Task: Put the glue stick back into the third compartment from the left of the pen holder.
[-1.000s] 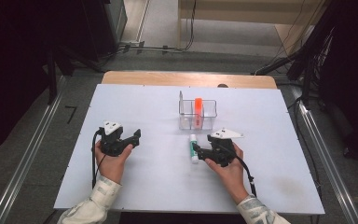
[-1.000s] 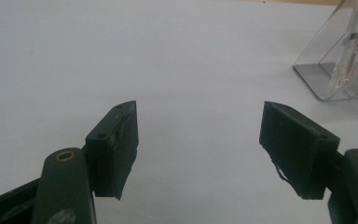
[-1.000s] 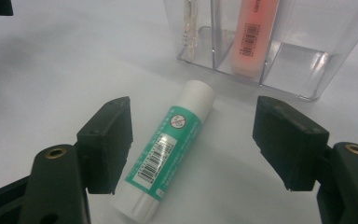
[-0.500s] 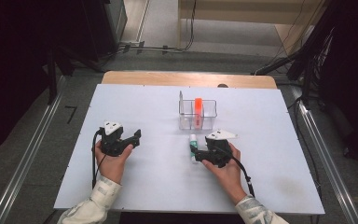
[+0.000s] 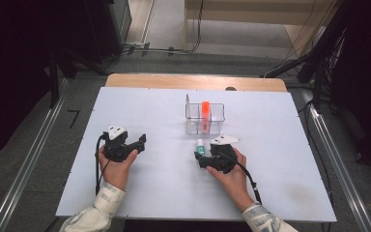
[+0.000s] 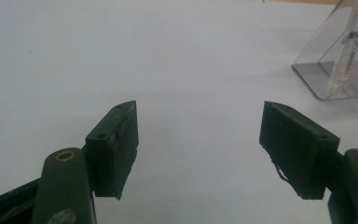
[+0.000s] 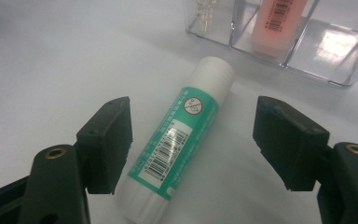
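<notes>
White table, wooden far edge, on grey floor; dark room beyond, cables behind. Clear organizer mid-table holds an orange item. Glue stick lies flat between the wide-open jaws of the right gripper, ungrasped. Left gripper: wide open, empty.

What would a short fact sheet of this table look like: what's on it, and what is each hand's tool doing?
surface: white table
container: clear organizer with compartments, standing at mid-table
in container: orange item, upright
loose item: green-and-white glue stick, lying flat just in front of the organizer
left gripper: open, nothing between its fingers, resting on the table
right gripper: open, fingers on either side of the glue stick, not closed on it
</notes>
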Motion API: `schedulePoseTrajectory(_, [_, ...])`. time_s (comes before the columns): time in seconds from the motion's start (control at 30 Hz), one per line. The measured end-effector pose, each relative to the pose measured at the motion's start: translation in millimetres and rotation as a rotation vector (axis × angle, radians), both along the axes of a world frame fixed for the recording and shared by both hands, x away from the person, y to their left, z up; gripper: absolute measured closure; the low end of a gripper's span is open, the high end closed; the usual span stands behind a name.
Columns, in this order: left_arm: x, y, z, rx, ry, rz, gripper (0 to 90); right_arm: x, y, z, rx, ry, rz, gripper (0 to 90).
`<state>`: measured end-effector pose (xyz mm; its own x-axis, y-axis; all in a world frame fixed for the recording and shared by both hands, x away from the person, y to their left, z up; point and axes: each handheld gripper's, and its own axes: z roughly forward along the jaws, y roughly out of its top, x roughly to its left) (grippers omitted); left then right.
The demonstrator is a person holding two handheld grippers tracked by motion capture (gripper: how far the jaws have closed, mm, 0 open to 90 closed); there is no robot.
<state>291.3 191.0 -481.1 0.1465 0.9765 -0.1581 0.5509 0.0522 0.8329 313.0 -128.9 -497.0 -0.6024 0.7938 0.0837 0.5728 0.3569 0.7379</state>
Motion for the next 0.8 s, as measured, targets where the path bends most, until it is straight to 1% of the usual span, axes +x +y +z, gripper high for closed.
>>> schedulePoseTrajectory(0.47, [0.3,0.0,-0.5,0.002,0.004,-0.003,28.8,1.6,8.5,-5.8,-0.037,0.044,0.011,27.7])
schedulePoseTrajectory(0.67, [0.5,-0.1,-0.8,0.002,0.006,-0.004,28.8,1.2,10.8,-6.8,-0.052,0.043,0.007,29.1])
schedulePoseTrajectory(0.7, [0.5,-0.2,-0.8,0.002,0.005,-0.004,28.8,1.0,11.3,-7.1,-0.064,0.039,0.009,29.5])
schedulePoseTrajectory(0.8, [0.5,-0.2,-0.7,0.002,0.005,-0.005,28.8,0.6,12.8,-8.2,-0.077,0.035,0.013,30.8])
